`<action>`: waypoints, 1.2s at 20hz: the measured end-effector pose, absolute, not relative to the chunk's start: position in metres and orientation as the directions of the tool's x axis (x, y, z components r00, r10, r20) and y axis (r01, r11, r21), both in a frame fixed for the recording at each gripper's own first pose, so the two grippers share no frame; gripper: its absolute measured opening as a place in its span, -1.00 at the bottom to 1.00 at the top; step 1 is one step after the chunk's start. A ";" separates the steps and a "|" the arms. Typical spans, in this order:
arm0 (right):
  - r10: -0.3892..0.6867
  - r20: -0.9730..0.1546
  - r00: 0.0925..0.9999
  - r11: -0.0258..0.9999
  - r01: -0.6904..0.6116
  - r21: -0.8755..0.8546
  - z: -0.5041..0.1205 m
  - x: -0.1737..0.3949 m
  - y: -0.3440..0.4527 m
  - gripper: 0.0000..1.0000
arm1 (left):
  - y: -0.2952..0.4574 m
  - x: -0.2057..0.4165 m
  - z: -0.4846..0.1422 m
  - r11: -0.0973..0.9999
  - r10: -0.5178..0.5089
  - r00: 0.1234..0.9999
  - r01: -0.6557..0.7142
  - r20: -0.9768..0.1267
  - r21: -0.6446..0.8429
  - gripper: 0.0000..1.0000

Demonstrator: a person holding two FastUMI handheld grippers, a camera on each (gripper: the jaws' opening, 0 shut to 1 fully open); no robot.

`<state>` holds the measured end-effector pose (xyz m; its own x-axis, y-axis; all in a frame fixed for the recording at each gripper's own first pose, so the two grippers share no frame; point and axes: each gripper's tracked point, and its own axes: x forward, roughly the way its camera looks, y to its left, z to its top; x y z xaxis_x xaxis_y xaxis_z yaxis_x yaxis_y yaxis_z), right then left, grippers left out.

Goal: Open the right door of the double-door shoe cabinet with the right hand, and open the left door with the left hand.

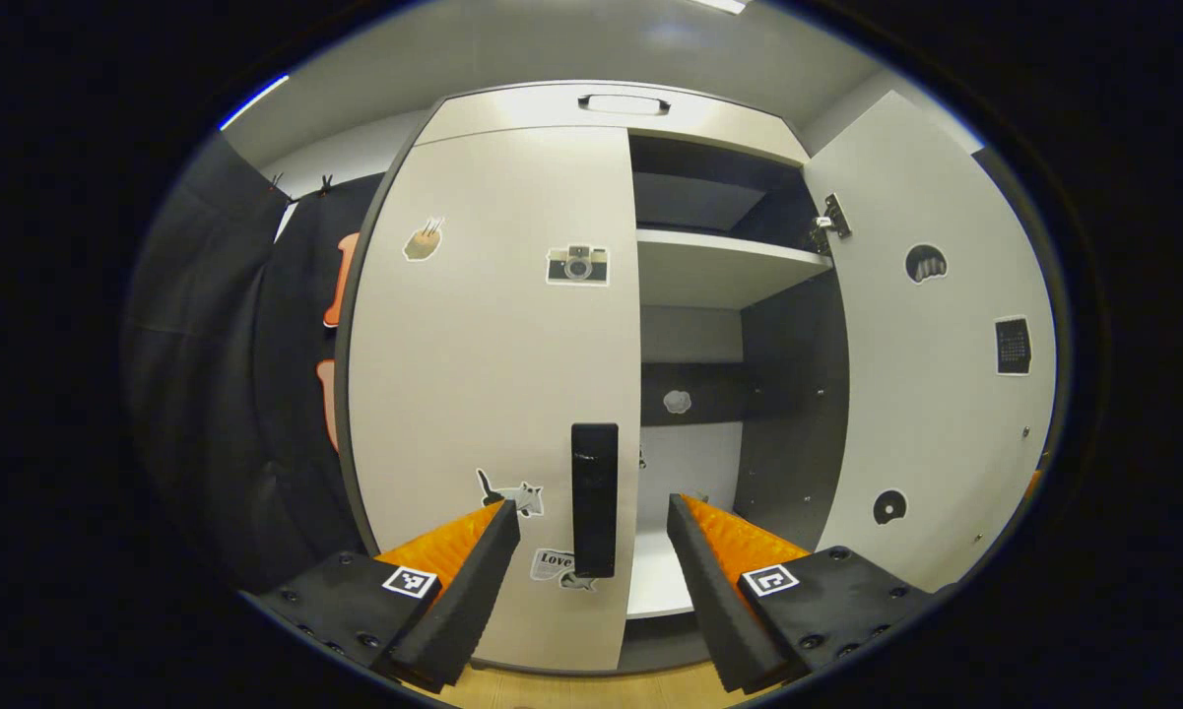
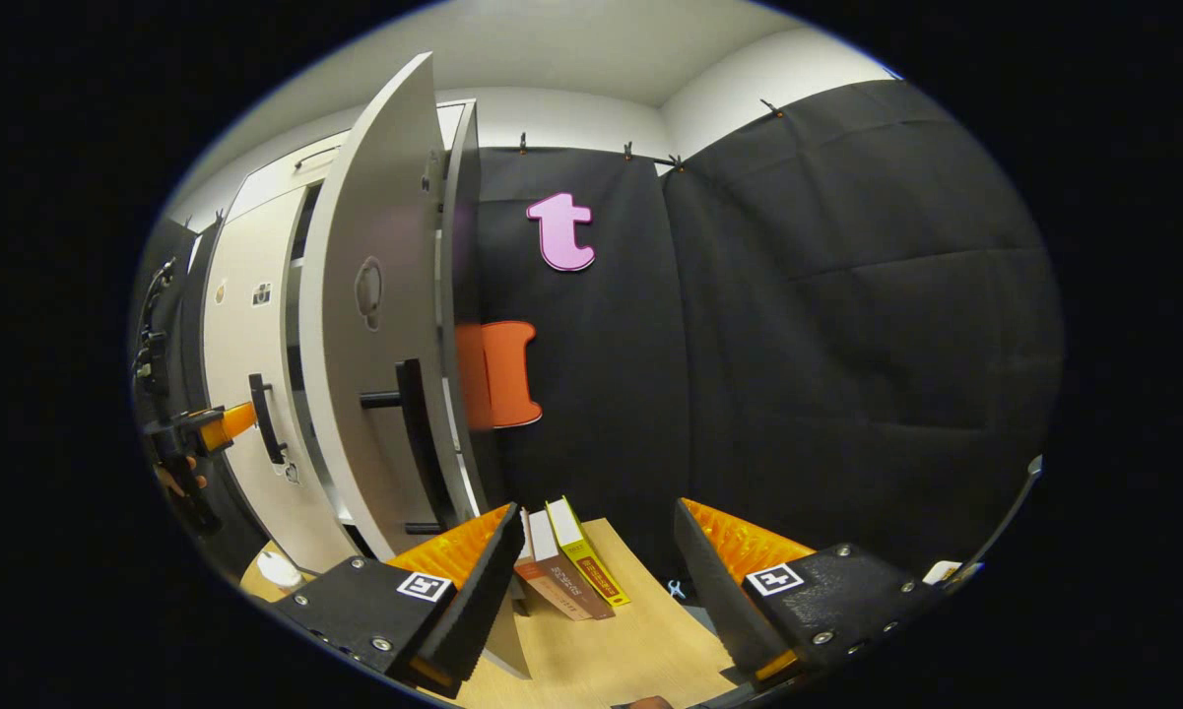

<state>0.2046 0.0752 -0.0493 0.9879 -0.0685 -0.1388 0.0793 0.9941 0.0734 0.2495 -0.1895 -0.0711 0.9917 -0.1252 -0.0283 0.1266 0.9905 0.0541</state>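
Observation:
The shoe cabinet's left door [image 1: 492, 345] is closed, and its black vertical handle [image 1: 594, 497] stands near its right edge. My left gripper [image 1: 591, 507] is open, its fingers framing that handle from just in front. In the right gripper view, the left gripper [image 2: 197, 428] is far off at the left, close to the left door handle [image 2: 266, 418]. The right door [image 1: 936, 345] is swung wide open. My right gripper [image 2: 599, 512] is open and holds nothing. It sits to the right of the open right door [image 2: 374, 325] and clear of its black handle [image 2: 414, 443].
Inside the cabinet a pale shelf [image 1: 729, 261] shows, with dark walls. Above the doors is a drawer with a handle [image 1: 624, 102]. A few books [image 2: 566, 571] lean on the wooden floor [image 2: 630, 650] by the black cloth wall [image 2: 798, 345]. A small white object [image 2: 278, 569] lies near the cabinet.

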 end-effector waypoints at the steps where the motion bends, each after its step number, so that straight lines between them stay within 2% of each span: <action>1: -0.075 -0.140 0.987 0.994 0.086 0.071 -0.050 0.204 0.071 0.86 | -0.190 0.256 -0.075 0.991 -0.122 0.992 0.124 -0.036 0.056 0.94; 8: -0.101 -0.154 0.983 0.992 0.112 0.063 -0.053 0.201 0.062 0.86 | -0.186 0.289 -0.104 0.993 -0.098 0.992 0.103 -0.085 0.059 0.93; 10: -0.107 -0.157 0.982 0.991 0.118 0.059 -0.054 0.201 0.060 0.86 | -0.186 0.293 -0.107 0.993 -0.103 0.991 0.108 -0.089 0.049 0.60; 11: -0.109 -0.158 0.981 0.991 0.120 0.057 -0.053 0.201 0.060 0.86 | -0.188 0.294 -0.107 0.992 -0.119 0.989 0.123 -0.091 0.037 0.35; 12: -0.110 -0.160 0.981 0.991 0.120 0.058 -0.053 0.201 0.060 0.86 | -0.194 0.297 -0.107 0.989 -0.144 0.985 0.147 -0.092 0.027 0.35; 13: -0.111 -0.160 0.981 0.991 0.122 0.061 -0.053 0.201 0.060 0.86 | -0.193 0.294 -0.109 0.988 -0.142 0.985 0.147 -0.100 0.038 0.10; 14: -0.112 -0.160 0.981 0.990 0.123 0.063 -0.053 0.200 0.061 0.86 | -0.197 0.292 -0.109 0.987 -0.151 0.984 0.156 -0.099 0.046 0.02; 15: -0.114 -0.161 0.980 0.990 0.126 0.065 -0.052 0.201 0.061 0.86 | -0.199 0.297 -0.110 0.986 -0.152 0.983 0.159 -0.103 0.059 -0.23; 16: -0.116 -0.161 0.980 0.990 0.128 0.066 -0.052 0.200 0.061 0.86 | -0.197 0.294 -0.110 0.985 -0.153 0.983 0.160 -0.105 0.063 -0.20; 18: -0.117 -0.161 0.980 0.989 0.129 0.068 -0.051 0.199 0.063 0.86 | -0.196 0.295 -0.110 0.987 -0.150 0.982 0.156 -0.114 0.039 -0.29; 22: -0.114 -0.155 0.981 0.989 0.126 0.072 -0.048 0.196 0.067 0.86 | -0.193 0.291 -0.113 0.988 -0.149 0.982 0.151 -0.116 0.011 -0.66; 23: -0.113 -0.149 0.982 0.990 0.124 0.070 -0.046 0.196 0.067 0.86 | -0.193 0.291 -0.113 0.987 -0.155 0.981 0.158 -0.116 0.016 -0.81; 24: -0.113 -0.141 0.984 0.990 0.123 0.068 -0.044 0.195 0.068 0.86 | -0.192 0.284 -0.111 0.986 -0.163 0.979 0.167 -0.119 0.018 -0.80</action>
